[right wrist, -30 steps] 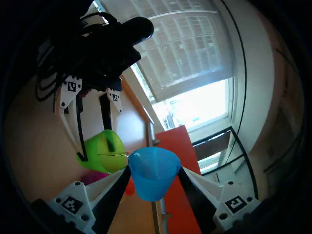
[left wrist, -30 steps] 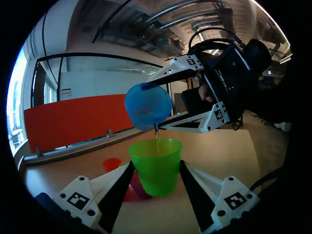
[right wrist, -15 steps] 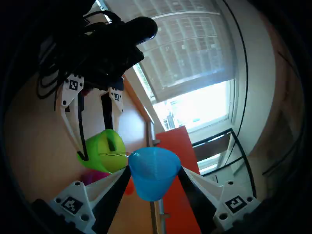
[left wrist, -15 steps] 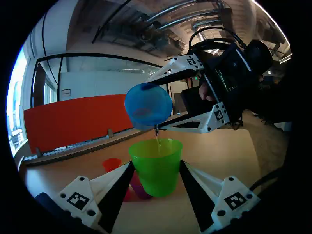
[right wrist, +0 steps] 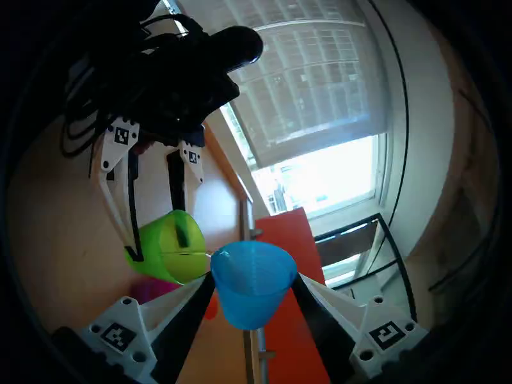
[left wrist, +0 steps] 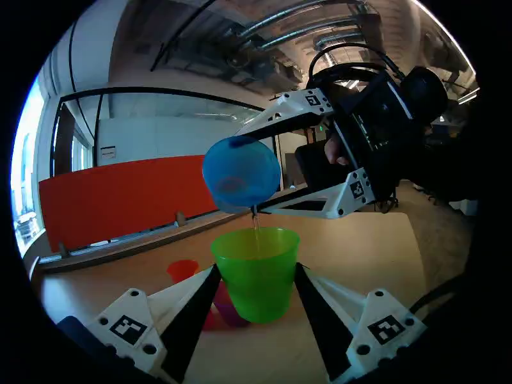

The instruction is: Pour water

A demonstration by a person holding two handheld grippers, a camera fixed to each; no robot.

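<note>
In the left gripper view my left gripper [left wrist: 256, 281] is shut on an upright green cup [left wrist: 257, 272] that stands on the wooden table [left wrist: 358, 246]. Above it the right gripper [left wrist: 253, 163] holds a blue cup [left wrist: 242, 171] tipped on its side, and a thin stream of water [left wrist: 255, 225] falls from its rim into the green cup. In the right gripper view my right gripper [right wrist: 251, 288] is shut on the blue cup [right wrist: 251, 283]. The green cup [right wrist: 168, 246] sits just past its rim, between the left gripper's fingers [right wrist: 130, 211].
A small orange cup [left wrist: 182, 270] and a purple cup [left wrist: 227, 310] stand on the table behind the green cup. An orange partition [left wrist: 128, 195] runs along the table's far edge. A hand [left wrist: 333, 150] holds the right gripper's black body.
The blue cup has shifted slightly left and up in the left gripper view while the water stream keeps falling. The green cup and left gripper stay still.
</note>
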